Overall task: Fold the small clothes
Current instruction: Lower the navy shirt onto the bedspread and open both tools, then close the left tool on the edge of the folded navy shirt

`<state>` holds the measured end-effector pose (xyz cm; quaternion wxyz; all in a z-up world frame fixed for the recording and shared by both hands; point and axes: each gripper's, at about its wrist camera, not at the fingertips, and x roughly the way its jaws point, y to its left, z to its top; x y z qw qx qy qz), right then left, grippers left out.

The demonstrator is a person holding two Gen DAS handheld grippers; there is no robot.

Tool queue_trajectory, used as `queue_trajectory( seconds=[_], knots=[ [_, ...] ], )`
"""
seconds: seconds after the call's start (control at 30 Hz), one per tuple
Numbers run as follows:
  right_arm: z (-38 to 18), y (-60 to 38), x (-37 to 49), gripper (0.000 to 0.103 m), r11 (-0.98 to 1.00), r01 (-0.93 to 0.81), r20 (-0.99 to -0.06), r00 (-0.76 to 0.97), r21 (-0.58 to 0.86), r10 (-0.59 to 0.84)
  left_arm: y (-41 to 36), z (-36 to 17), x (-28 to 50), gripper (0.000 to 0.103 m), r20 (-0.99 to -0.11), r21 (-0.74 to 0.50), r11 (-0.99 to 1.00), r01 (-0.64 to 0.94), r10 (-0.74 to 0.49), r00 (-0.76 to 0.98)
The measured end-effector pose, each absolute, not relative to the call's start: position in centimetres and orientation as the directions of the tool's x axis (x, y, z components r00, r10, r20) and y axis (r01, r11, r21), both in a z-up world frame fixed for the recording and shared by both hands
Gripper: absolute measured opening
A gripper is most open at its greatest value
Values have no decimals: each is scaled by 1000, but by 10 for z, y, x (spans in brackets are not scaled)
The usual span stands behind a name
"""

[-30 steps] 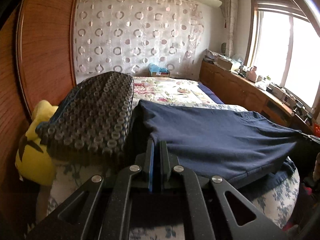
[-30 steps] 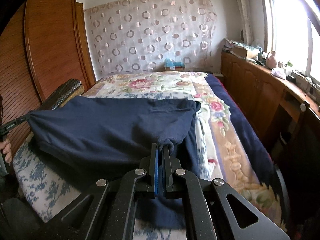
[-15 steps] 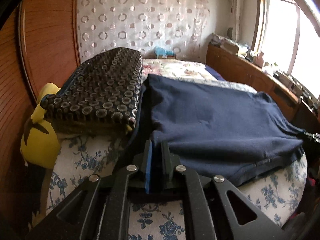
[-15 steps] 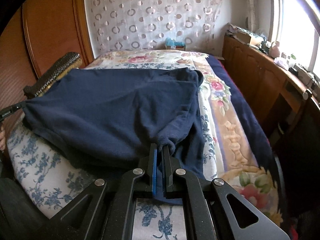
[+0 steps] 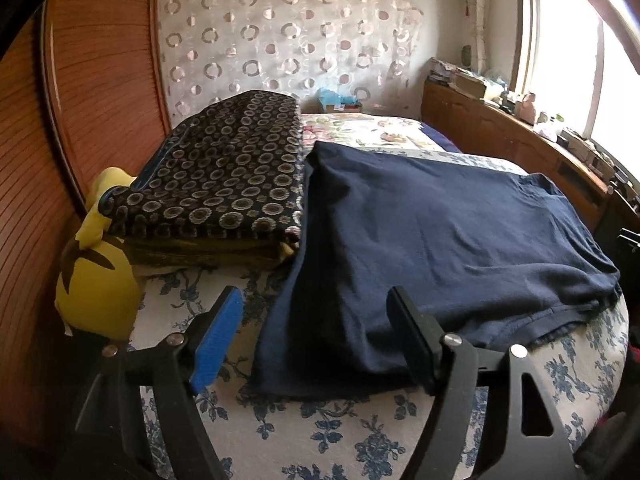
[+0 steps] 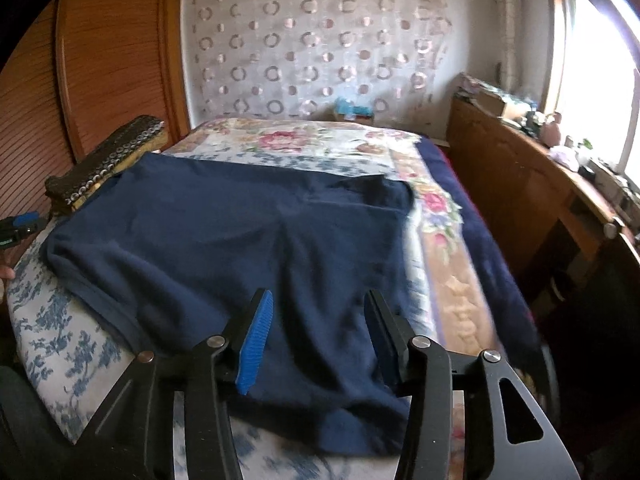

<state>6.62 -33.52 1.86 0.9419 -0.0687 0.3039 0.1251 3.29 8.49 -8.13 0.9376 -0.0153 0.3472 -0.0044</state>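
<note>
Bedroom setup: navy shirt [image 5: 440, 232] lies flat on the bed [image 5: 320, 432], left hand-held gripper [image 5: 316, 336] and right hand-held gripper [image 6: 318, 338] both spread apart, hovering low over its near edge.

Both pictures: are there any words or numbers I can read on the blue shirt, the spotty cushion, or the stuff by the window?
No readable text anywhere.
Blue shirt: plain, no words or logo showing.
Spotty cushion: only a ring pattern.
Yellow toy: a dark shape, no letters.
Boxes on the shelf by the window: too small and blurred to read.
Left tool and right tool: no markings visible.
</note>
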Motion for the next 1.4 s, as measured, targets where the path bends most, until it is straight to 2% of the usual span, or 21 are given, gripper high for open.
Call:
queue_trajectory(
  seconds=[0.3,0.57,0.7,1.0,1.4],
  knots=[
    [-1,-301,116,50,923,-382,-623,734,-51,270,84,-88,39,75,-670,4,1000,-7,8,742],
    [-24,-296,141,50,918,-395,-683,678,-27,271,89,-96,45,76,-683,-2,1000,-26,18,730],
    [-15,-295,142,50,920,-391,-688,679,-43,256,93,-102,49,75,-699,-11,1000,-25,10,715],
    [-23,-285,141,63,910,-412,-692,670,-45,269,88,-115,70,75,-761,-42,998,56,-69,646],
    [-26,-286,141,67,910,-414,-692,667,-37,276,88,-124,73,74,-779,-52,996,78,-90,621]
  ],
)
